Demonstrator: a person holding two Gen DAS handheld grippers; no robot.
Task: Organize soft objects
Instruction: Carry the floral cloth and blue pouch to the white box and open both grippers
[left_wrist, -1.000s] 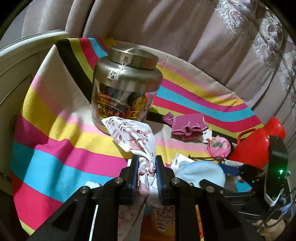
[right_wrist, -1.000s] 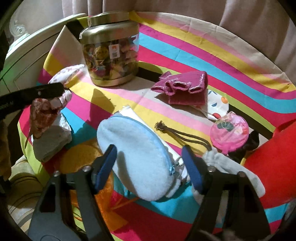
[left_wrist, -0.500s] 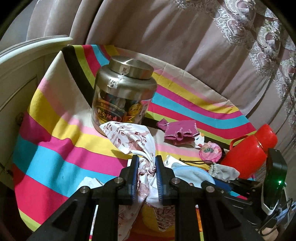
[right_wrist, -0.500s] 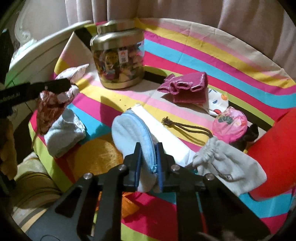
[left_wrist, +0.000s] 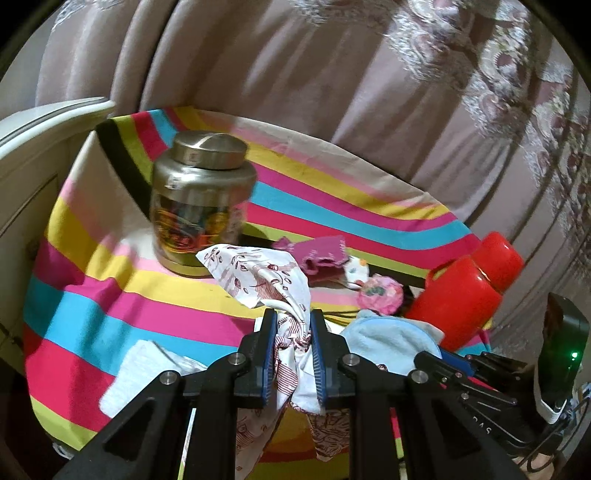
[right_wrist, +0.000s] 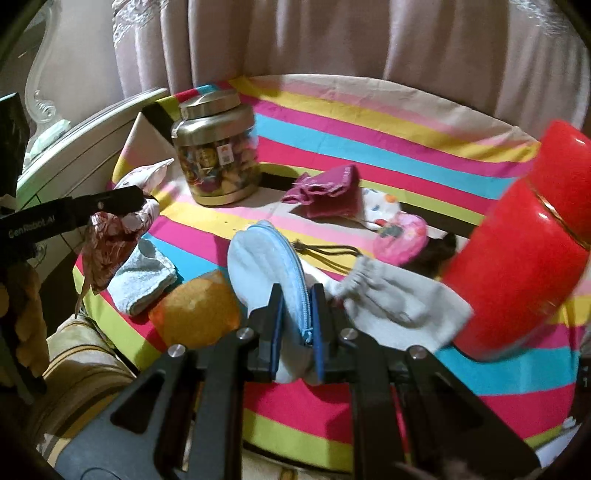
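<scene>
Gripping now: you have a soft thing pinched in each gripper, both lifted clear of the striped cloth.
Left gripper: your two fingers are pressed in on a white printed cloth with a red leaf pattern.
Cloth against the fingers: it is bunched into a twist between the blue pads; one end fans out forward above the fingertips, the other hangs down below them.
Left gripper from the other side: in the right wrist view it sits at the left edge, the cloth dangling from it over the table edge.
Right gripper: your fingers are squeezed onto a light blue fleece pouch.
Pouch against the fingers: its zipper edge runs straight up between the pads, the rounded body stands up ahead of the fingertips, and its lower end pokes out beneath them.
Pouch from the left wrist: you see it just right of your left fingers.
Below the pouch: a grey drawstring bag lies just right of the fingers, an orange mesh thing just left.
Also left: a pale folded towel near the table edge.
Further back: a magenta cloth, a pink round thing, and a gold-lidded jar.
Right edge: a red thermos, blurred.
</scene>
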